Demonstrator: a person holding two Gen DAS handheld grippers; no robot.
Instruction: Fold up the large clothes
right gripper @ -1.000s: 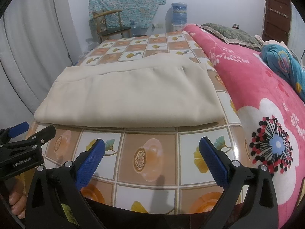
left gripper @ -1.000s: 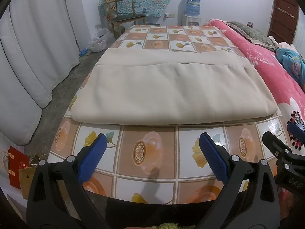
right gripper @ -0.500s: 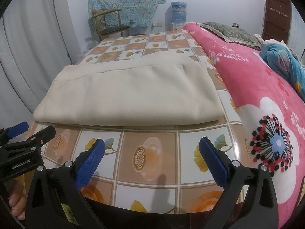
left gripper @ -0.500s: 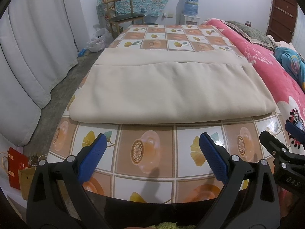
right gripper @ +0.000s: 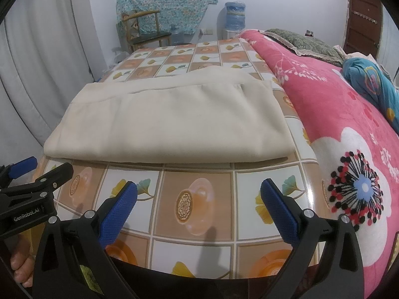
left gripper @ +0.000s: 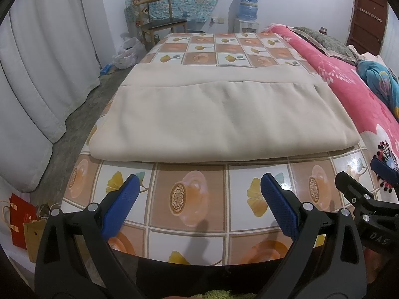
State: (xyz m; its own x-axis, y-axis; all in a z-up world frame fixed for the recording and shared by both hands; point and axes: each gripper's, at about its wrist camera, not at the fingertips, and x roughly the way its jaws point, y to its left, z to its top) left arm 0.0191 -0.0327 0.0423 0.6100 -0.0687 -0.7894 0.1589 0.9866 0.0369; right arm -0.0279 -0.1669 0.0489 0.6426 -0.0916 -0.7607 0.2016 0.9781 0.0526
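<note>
One fold looks done on the cream cloth (left gripper: 219, 119) atop the tiled table (left gripper: 269, 196); I hold left gripper (left gripper: 199, 199) and right gripper (right gripper: 199, 199) spread, empty, more folds likely left.

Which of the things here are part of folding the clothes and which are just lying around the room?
Part of the job:
beige folded cloth
patterned table
left gripper, fingers apart, empty
right gripper, fingers apart, empty

Just lying about:
pink floral blanket
wooden chair
water dispenser
white curtain
red paper bag
</note>
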